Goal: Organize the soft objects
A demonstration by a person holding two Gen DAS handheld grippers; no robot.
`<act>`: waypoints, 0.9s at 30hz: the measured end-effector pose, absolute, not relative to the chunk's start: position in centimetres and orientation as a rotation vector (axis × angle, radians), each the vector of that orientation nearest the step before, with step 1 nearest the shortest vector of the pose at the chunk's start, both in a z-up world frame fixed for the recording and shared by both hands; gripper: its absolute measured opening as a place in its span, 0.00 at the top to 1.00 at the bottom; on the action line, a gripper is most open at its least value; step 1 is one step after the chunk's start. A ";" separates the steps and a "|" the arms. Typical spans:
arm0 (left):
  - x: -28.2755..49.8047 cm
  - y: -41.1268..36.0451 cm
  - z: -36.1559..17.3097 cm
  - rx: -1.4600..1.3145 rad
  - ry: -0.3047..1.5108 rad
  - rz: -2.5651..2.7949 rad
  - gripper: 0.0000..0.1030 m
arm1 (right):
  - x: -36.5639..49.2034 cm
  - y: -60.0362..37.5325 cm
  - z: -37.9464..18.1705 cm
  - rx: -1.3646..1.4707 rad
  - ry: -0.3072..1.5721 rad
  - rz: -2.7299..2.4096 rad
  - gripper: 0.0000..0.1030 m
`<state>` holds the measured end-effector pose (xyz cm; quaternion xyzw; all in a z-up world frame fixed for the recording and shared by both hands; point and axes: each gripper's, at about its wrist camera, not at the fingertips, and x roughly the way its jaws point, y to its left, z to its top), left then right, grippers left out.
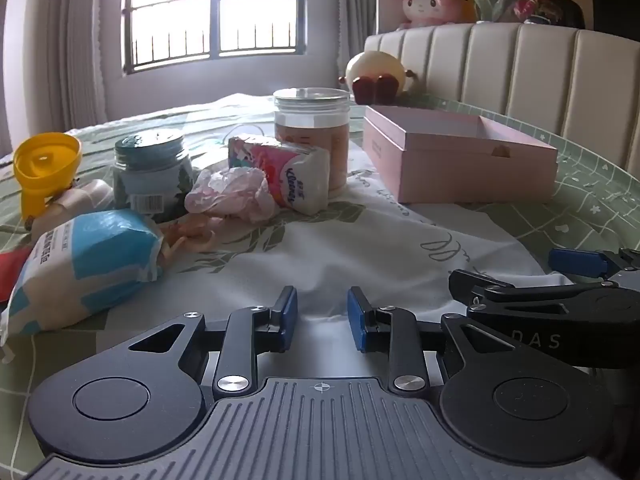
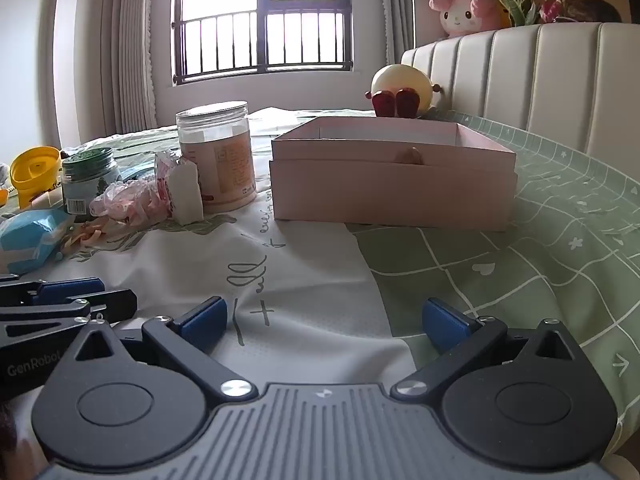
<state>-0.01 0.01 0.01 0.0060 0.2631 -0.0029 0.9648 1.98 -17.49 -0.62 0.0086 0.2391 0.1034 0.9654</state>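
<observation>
1. The left black two-finger gripper with blue pads [image 1: 322, 318] hovered low over the white leaf-printed cloth [image 1: 320, 248], its jaws parted by a narrow gap and holding nothing.
2. The right black gripper with blue pads [image 2: 324, 322] sat just beside it, jaws spread wide and empty, over the seam between the white cloth and the green checked bedspread [image 2: 500, 272].
3. In the left wrist view, an open pink cardboard box [image 1: 460, 156] stood at two o'clock from the left gripper, well apart.
4. A soft tissue pack with a pink floral wrapper [image 1: 284, 172] lay at eleven o'clock, leaning against a clear plastic jar with peach contents [image 1: 312, 128].
5. A crumpled pink plastic bag [image 1: 230, 194] touched the tissue pack's near side.
6. A blue-and-white soft tissue pack [image 1: 88, 268] lay at nine o'clock, near the left gripper.
7. Behind it stood a green-lidded glass jar [image 1: 150, 172] and a yellow plastic funnel-shaped cap [image 1: 44, 168].
8. A pink plush toy [image 1: 428, 4] sat atop the cream padded headboard [image 1: 520, 68] at one o'clock.
</observation>
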 end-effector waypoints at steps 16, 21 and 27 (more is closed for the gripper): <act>-0.3 -0.1 0.2 0.006 0.525 -0.008 0.70 | 1.9 -17.7 -0.5 0.016 0.485 0.208 0.00; -0.3 -0.1 0.2 0.004 0.525 -0.008 0.70 | 1.9 -17.7 -0.3 0.022 0.488 0.209 0.00; -0.1 0.0 0.1 0.003 0.524 -0.009 0.70 | 2.0 -17.7 -0.5 0.029 0.486 0.211 0.00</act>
